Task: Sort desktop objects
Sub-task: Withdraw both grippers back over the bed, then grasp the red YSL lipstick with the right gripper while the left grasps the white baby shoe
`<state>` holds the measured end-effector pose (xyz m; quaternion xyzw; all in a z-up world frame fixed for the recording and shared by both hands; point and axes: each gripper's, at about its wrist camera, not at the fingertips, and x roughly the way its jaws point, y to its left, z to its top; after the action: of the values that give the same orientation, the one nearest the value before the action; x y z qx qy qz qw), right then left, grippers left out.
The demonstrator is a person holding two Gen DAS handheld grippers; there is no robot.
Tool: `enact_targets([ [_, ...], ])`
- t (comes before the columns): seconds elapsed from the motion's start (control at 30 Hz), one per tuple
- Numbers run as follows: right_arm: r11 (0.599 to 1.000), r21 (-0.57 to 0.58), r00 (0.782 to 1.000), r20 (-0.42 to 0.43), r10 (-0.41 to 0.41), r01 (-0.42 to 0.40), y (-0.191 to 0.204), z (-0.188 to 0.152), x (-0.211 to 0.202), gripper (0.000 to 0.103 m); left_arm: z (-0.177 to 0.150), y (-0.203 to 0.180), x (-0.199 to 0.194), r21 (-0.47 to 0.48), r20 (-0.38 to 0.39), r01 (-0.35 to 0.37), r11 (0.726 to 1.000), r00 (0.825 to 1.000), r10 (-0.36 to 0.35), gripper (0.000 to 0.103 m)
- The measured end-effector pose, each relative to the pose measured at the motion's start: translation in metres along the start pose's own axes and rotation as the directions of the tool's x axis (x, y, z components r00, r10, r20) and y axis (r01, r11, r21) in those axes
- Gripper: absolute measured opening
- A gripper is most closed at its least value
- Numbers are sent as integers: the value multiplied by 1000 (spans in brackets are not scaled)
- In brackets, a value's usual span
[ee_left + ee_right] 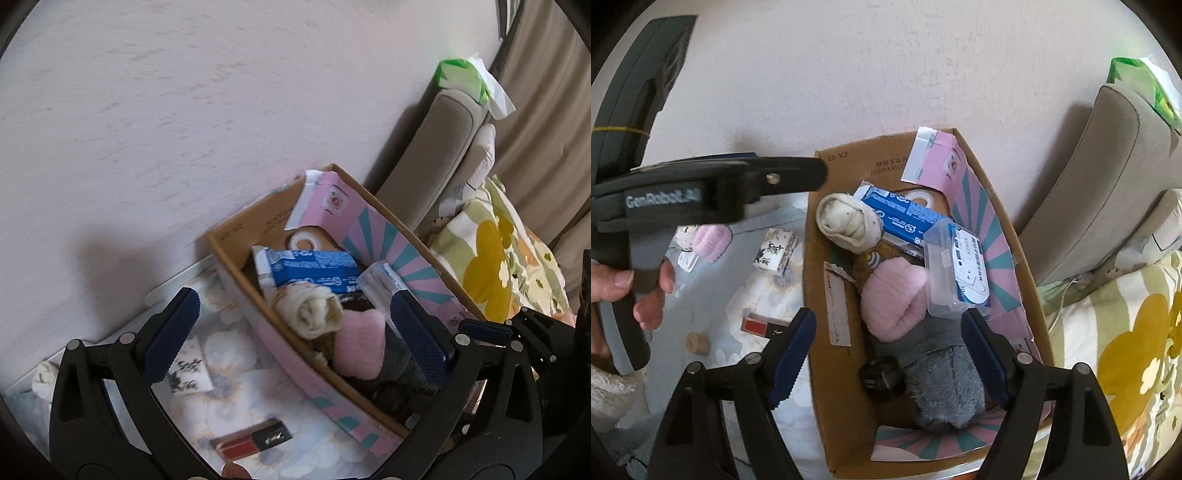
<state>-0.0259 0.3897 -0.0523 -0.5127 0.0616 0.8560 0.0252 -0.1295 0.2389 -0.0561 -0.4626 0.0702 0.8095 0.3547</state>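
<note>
Desktop objects sat mostly inside the cardboard box point(812, 295), our collecting bin; a lipstick point(255, 439) lay just outside it on the bench. Both left tongs point(295, 332) and right tongs point(886, 354) gaped empty above it.

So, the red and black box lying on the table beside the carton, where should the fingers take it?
Grip the red and black box across its narrow width, near the middle, coming down from above. It lies flat on the table, long and slim, with free space along both long sides.
</note>
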Motion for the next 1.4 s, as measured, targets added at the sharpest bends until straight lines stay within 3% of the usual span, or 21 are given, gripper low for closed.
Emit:
enact_targets([
  [0.33,1000,22,1000,7,18,-18,17,-2,-6,77,-10,42,-48,-89,51,-26,996,998,31,103],
  [0.77,998,-47,997,62,48,-45,51,3,-21,77,-30,78,-100,-153,118,-72,986,989,91,103],
  [1.23,993,-97,995,67,74,-67,77,4,-24,77,-58,122,-138,-247,142,-109,963,979,147,103],
  [1.4,987,-115,987,101,126,-115,84,8,-39,77,-65,138,-157,-276,152,-147,950,969,194,103],
])
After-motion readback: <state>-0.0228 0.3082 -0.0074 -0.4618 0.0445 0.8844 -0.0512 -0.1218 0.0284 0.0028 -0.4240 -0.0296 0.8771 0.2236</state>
